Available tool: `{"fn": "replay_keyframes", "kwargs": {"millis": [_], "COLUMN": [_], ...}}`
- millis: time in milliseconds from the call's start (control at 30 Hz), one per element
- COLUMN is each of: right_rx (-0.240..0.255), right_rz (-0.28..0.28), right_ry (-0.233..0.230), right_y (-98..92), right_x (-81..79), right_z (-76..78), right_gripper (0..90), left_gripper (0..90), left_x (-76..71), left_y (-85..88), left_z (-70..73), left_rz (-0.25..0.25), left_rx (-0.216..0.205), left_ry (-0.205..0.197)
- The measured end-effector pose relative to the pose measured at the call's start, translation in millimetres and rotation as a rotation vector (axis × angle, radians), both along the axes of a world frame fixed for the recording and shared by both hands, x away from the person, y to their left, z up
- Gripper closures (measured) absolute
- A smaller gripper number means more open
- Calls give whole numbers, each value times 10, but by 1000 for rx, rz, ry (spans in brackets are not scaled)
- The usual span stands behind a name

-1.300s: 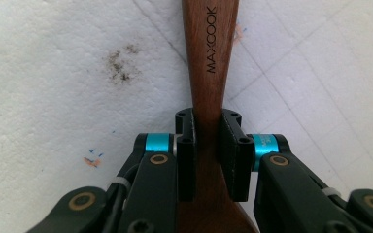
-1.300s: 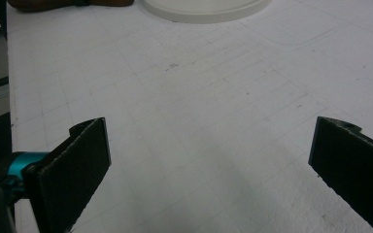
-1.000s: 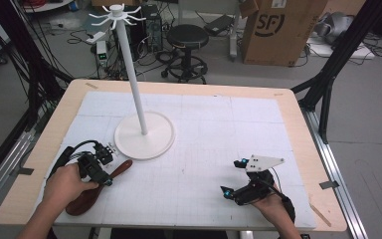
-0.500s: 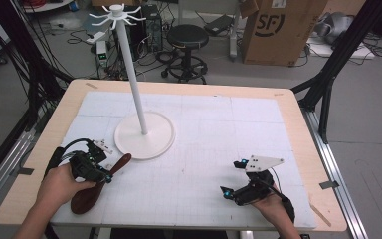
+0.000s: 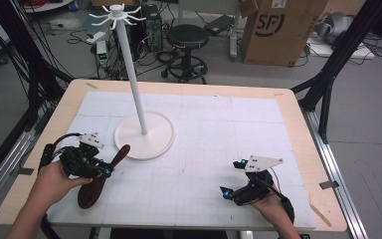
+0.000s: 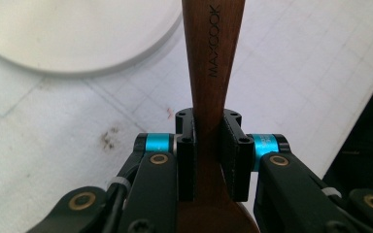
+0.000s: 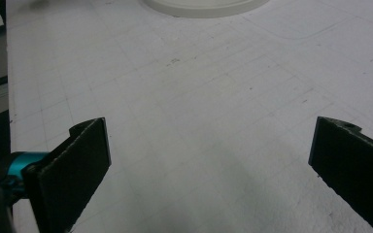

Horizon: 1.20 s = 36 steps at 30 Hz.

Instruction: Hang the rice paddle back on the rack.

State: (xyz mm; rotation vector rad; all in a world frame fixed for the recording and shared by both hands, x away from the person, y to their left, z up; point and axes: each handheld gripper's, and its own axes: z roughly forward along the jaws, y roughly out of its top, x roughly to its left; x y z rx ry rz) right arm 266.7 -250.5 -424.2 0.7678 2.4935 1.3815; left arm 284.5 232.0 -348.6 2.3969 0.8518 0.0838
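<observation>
My left claw (image 5: 101, 171) is clamped on the neck of the wooden spoon (image 5: 102, 177), where the bowl narrows into the handle; in the left gripper view the two pads pinch the dark wood from either side, and the handle (image 6: 213, 58), stamped with a maker's name, runs straight ahead from between them; so the spoon's long axis lies along the claw's own line, bowl end back toward my left hand (image 5: 54, 179), handle tip forward; in the high view that tip points up and right and sits over the rim of the white stand's round base (image 5: 151, 144); the stand's pole (image 5: 132, 79) rises just beyond, with its crown of hooks (image 5: 115, 14) far above; I judge the coming move to be a lift toward those hooks, and the left side is much the nearer; my right claw (image 5: 229, 191) rests with jaws spread wide and nothing between them, low over the white mat at the near right of the table (image 5: 298, 149), well apart from the spoon.
</observation>
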Motion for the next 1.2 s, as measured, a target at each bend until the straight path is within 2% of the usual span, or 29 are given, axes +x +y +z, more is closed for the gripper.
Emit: {"fn": "replay_keyframes", "kwargs": {"millis": [100, 233, 400, 567, 667, 900, 967, 1067, 1200], "right_rx": [-1, -2, -1, -3, -1, 0, -2, 0, -2], "right_rz": [2, 3, 5, 6, 7, 7, 7, 6, 8], "right_ry": [0, 1, 4, 2, 7, 3, 1, 3, 3], "right_y": [3, 3, 4, 8, 12, 6, 9, 9, 7], "right_x": [0, 2, 5, 7, 6, 8, 8, 7, 8], "right_z": [-1, -2, -3, -6, -7, -5, -7, -6, -6], "right_gripper": [2, 2, 2, 2, 2, 2, 2, 2, 2], "left_gripper": [785, 785, 785, 785, 785, 785, 785, 785, 785], "left_x": [0, 8, 1, 19, 31, 48, 50, 53, 58], "left_y": [0, 25, 65, 86, 103, 191, 206, 216, 246], "left_z": [22, 52, 119, 260, 355, 494, 535, 571, 627], "left_rz": [-11, -16, -11, -25, -24, -8, -4, 0, 0], "left_rx": [-21, -70, -138, -164, -158, -224, -239, -246, -281], "left_ry": [-12, -22, -54, -83, -103, -129, -147, -157, -167]}}
